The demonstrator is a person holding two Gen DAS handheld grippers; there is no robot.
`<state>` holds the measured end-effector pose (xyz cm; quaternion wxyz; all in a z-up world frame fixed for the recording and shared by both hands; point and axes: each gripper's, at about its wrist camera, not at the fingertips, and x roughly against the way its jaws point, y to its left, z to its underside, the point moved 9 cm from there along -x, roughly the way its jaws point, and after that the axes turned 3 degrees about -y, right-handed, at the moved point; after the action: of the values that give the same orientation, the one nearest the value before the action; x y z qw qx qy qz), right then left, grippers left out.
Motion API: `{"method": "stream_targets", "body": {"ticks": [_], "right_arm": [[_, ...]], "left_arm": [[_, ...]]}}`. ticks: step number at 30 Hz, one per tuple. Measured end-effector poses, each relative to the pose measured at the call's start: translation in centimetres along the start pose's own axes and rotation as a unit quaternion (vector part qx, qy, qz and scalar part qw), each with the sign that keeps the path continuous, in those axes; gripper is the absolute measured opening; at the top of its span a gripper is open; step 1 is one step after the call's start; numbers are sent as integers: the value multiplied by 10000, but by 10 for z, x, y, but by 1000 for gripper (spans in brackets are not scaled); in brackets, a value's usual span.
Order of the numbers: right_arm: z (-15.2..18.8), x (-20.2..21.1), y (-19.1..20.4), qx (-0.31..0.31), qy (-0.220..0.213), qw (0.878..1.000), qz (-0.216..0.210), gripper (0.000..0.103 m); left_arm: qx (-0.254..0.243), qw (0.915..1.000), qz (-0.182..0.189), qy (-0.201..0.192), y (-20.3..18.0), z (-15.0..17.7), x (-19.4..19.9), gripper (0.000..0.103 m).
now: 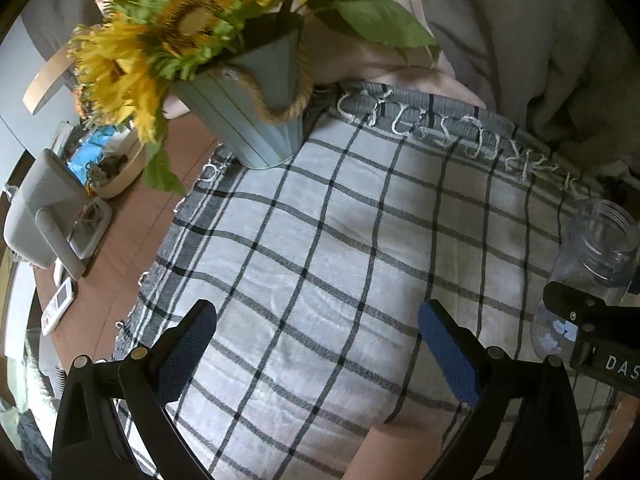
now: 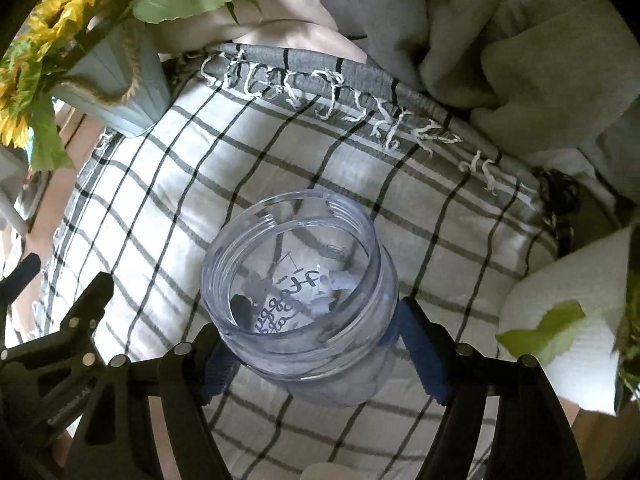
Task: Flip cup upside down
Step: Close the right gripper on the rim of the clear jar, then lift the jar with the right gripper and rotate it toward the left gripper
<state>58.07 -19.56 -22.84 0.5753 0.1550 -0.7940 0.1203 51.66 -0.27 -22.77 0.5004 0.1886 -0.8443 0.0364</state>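
1. Left wrist view: my left gripper [image 1: 316, 332] hovers over the checked cloth [image 1: 320, 240], jaws wide apart with nothing between the blue pads [image 1: 448, 356].
2. Same view, far right: the clear cup [image 1: 596, 252] stands with its threaded mouth up, and the right gripper [image 1: 592, 320] reaches in across its lower body. The cup sits well apart from my left jaws.
3. At the cloth's far left corner I see a pale blue bucket [image 1: 260, 120] of sunflowers [image 1: 160, 40]. Beyond the cloth's left edge the wooden tabletop [image 1: 132, 240] carries a white device [image 1: 40, 216] and a round tray [image 1: 120, 168].
4. Right wrist view: my right gripper [image 2: 312, 344] has its jaws clamped on the cup [image 2: 296, 276], one blue pad on each side of the body below the threaded neck.
5. The cup's open mouth faces up towards the camera, tilted slightly; blurred print shows through the wall. Whether its base touches the cloth [image 2: 200, 160] I cannot tell.
6. The left gripper [image 2: 60, 320] shows at the left edge; a white towel roll [image 2: 560, 320] lies at the right.
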Motion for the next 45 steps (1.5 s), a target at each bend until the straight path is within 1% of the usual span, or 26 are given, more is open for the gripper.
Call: {"method": "stream_targets", "body": {"ticks": [3, 6, 8, 11, 16, 19, 20, 23, 26, 28, 30, 31, 34, 37, 39, 43, 44, 45], "right_arm": [[6, 7, 16, 36, 54, 10000, -58, 74], [11, 15, 26, 53, 62, 10000, -36, 74], [20, 34, 35, 54, -43, 10000, -22, 74], [34, 60, 46, -83, -196, 9997, -109, 74], [68, 97, 77, -483, -448, 9971, -371, 75], [89, 106, 99, -713, -475, 9949, -526, 75], [97, 108, 109, -769, -468, 9941, -612, 75], [115, 108, 137, -923, -481, 9913, -803, 75], [129, 97, 162, -1074, -388, 9885, -994, 75], [139, 81, 182, -1222, -231, 9847, -1218, 75], [146, 68, 202, -1286, -69, 9817, -1401, 75], [149, 63, 212, -1304, -9, 9801, -1496, 75], [159, 42, 242, -1281, 292, 9769, -1685, 75], [162, 21, 261, -1478, 564, 9687, -1912, 75], [162, 9, 267, -1658, 650, 9619, -2075, 75], [162, -16, 280, -1931, 925, 9493, -2300, 75], [160, -20, 282, -1977, 946, 9472, -2340, 75], [156, -22, 280, -1968, 936, 9482, -2310, 75]], "left_arm": [[-38, 9999, 98, -107, 5, 2, 12, 103], [-69, 9993, 162, -334, 13, 3, 30, 103], [-137, 9983, 289, -484, 17, 6, 44, 103], [-269, 9968, 445, -605, 26, 12, 61, 103], [-643, 9925, 276, -1003, 59, 26, 89, 103], [-856, 9886, 126, -1230, 85, 40, 102, 103], [-877, 9880, 108, -1268, 92, 43, 104, 103], [-829, 9876, -98, -1327, 128, 60, 106, 103], [-764, 9895, -124, -1218, 156, 77, 99, 103], [-731, 9913, -89, -1090, 176, 91, 89, 103], [-737, 9926, -162, -950, 192, 104, 79, 103], [-710, 9939, -213, -815, 201, 110, 72, 103], [-528, 9966, -228, -585, 222, 123, 59, 103], [-405, 9976, -365, -418, 241, 130, 47, 103], [-334, 9979, -431, -347, 250, 132, 41, 103], [-237, 9980, -529, -248, 263, 129, 29, 103], [-229, 9979, -559, -232, 265, 128, 27, 103], [-228, 9978, -579, -232, 266, 127, 25, 103]]}}
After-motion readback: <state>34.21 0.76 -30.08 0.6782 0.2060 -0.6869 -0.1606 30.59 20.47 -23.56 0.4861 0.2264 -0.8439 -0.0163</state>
